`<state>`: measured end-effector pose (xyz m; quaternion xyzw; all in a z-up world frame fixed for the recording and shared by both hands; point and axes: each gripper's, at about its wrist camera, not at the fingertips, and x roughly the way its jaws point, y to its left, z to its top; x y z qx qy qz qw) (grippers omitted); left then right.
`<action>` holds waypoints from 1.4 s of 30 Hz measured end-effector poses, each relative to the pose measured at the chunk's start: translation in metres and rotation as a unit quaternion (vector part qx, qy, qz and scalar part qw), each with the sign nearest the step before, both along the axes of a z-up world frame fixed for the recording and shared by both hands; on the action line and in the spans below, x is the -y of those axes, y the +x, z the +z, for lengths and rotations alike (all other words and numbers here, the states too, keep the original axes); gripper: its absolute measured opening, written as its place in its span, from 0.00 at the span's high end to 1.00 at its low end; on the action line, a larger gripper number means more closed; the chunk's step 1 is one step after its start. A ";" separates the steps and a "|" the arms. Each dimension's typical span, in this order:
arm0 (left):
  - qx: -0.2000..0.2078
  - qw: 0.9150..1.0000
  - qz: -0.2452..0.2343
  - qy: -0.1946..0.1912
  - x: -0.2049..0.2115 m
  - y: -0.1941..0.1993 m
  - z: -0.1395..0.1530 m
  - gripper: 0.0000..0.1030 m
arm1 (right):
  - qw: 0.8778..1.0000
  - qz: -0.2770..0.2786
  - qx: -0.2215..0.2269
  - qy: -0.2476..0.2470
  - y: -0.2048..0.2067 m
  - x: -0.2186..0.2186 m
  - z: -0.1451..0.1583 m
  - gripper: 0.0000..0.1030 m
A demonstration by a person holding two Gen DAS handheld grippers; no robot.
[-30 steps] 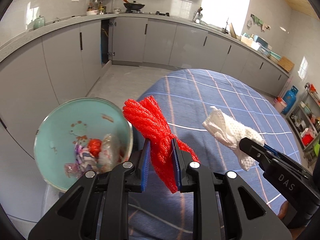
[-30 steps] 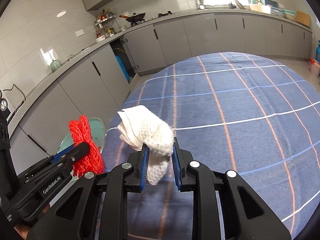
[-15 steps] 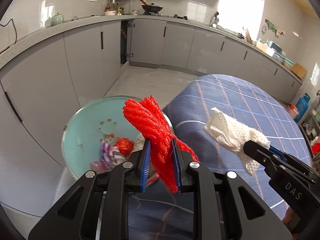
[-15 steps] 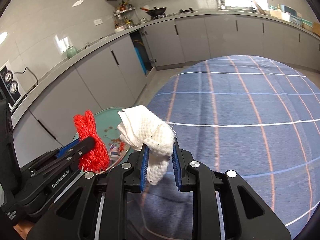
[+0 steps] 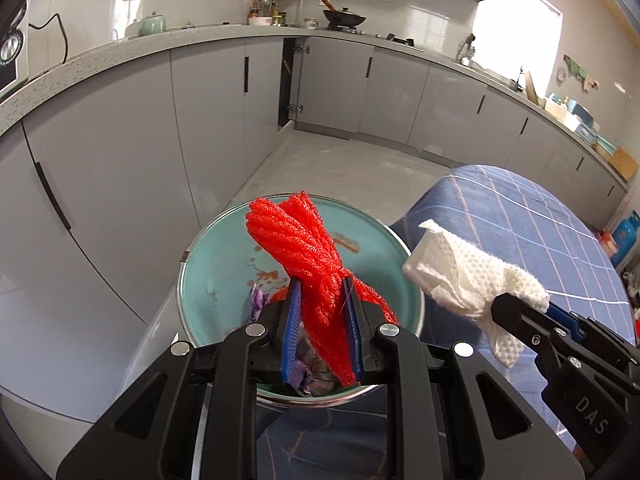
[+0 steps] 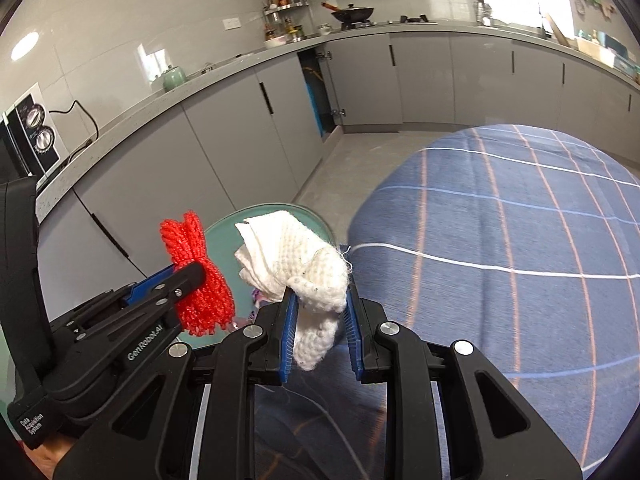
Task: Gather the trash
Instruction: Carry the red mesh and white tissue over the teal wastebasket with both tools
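- Left wrist view has the left gripper (image 5: 322, 312) clamped tight on a bundle of red foam netting (image 5: 308, 264), blue pads squeezing it about halfway down so the fat end sticks up and a tail hangs below.
- That red bundle sits right over the teal bin (image 5: 208, 280), a round metal-rimmed thing on the floor just off the edge of the table.
- You can see some trash already down in the bin, a purple-ish crumpled wrapper (image 5: 256, 304) peeking out next to the left pad.
- Over to the right in the same view, the right gripper (image 5: 520, 316) pokes in from the side, closed on a wad of white foam netting (image 5: 468, 276).
- That white wad is above the edge of the blue checked tablecloth (image 5: 540, 232), just beside the bin rim rather than over the opening, as far as I can tell.
- Right wrist view backs it up: blue pads pinching the white netting in the middle, folded end fanning up to the left, stub dangling under.
- Behind everything, grey kitchen cabinets (image 5: 208, 120) run along the wall, with a wok (image 5: 344, 20) on the stove and a green teapot (image 5: 152, 24) on the counter.
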<state>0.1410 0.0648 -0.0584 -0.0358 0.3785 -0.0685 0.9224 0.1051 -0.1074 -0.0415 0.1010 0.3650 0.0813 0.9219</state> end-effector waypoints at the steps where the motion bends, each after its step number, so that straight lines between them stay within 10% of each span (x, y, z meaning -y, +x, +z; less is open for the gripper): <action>1: -0.001 1.000 0.003 0.000 -0.002 0.001 -0.001 0.80 | 1.000 0.003 -0.001 0.000 0.002 -0.003 0.000 0.77; 42: -0.057 0.997 0.039 0.018 -0.028 0.054 -0.044 0.80 | 0.998 -0.008 -0.065 0.018 0.077 -0.044 -0.042 0.75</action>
